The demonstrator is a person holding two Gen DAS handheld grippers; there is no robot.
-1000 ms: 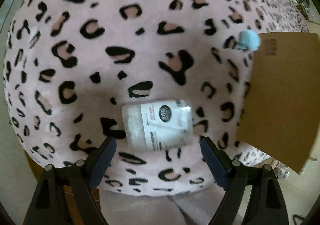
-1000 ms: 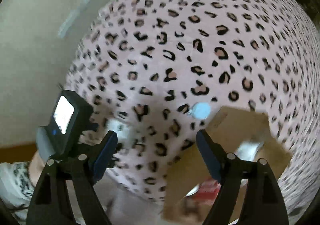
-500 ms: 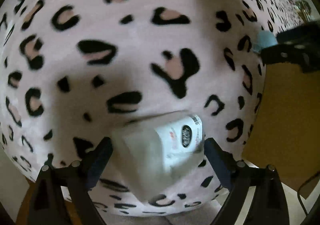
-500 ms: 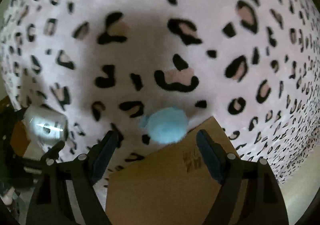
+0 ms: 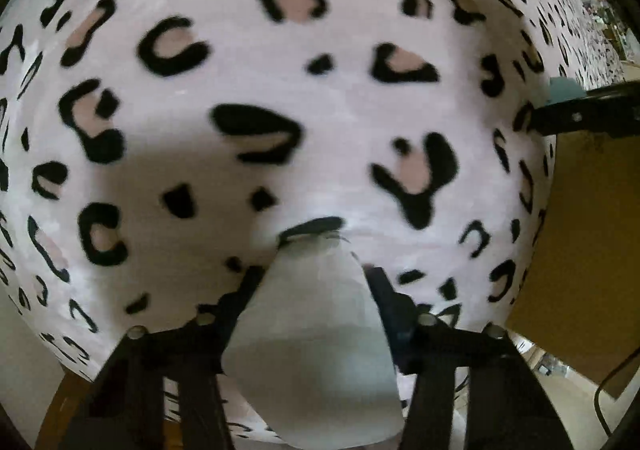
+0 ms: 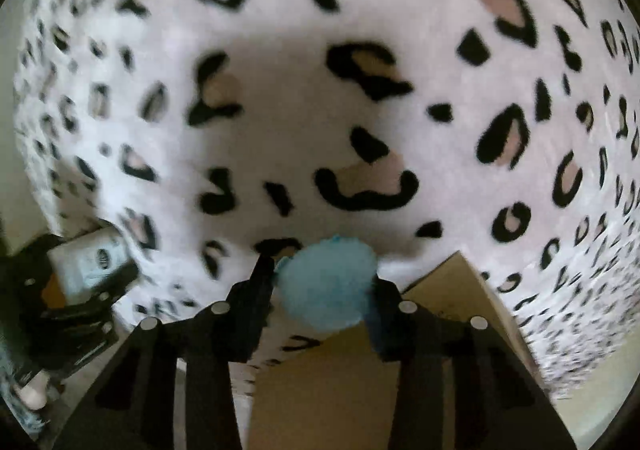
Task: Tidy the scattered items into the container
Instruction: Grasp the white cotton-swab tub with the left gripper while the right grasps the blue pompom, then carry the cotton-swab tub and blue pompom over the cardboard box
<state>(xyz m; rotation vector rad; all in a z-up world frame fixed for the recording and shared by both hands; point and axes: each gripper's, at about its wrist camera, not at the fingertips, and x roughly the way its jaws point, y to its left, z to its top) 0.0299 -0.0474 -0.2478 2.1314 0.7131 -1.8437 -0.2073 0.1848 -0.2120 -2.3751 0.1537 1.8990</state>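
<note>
1. Left gripper [image 5: 316, 286]: black, two-fingered, pointing steeply down at the blanket. Its jaws are closing, with the white bottle between them and both pads against the bottle's sides.
2. White plastic bottle [image 5: 316, 334]: translucent white, blurred, filling the gap between the left gripper's fingers. Its far end touches the blanket. In the right wrist view the same bottle appears at the far left edge with a dark round logo on its label, held in the other tool.
3. Right gripper [image 6: 320, 282]: black, two-fingered, also pointing steeply down. Its jaws are closing on the pom-pom, which sits between the pads and bulges past them.
4. Light blue fluffy pom-pom [image 6: 326, 282]: soft and round, pinched between the right gripper's fingers, resting at the blanket's surface just beside the cardboard box's corner. In the left wrist view only a sliver of it shows at the right edge, above the other tool's black finger.
5. Cardboard box [image 6: 340, 382]: brown and plain, lying on the blanket, its flap directly below the pom-pom. Its contents cannot be made out.
6. Leopard-print blanket [image 5: 240, 89]: pale pink fleece with black and tan spots, covering the whole work surface under both tools.
</note>
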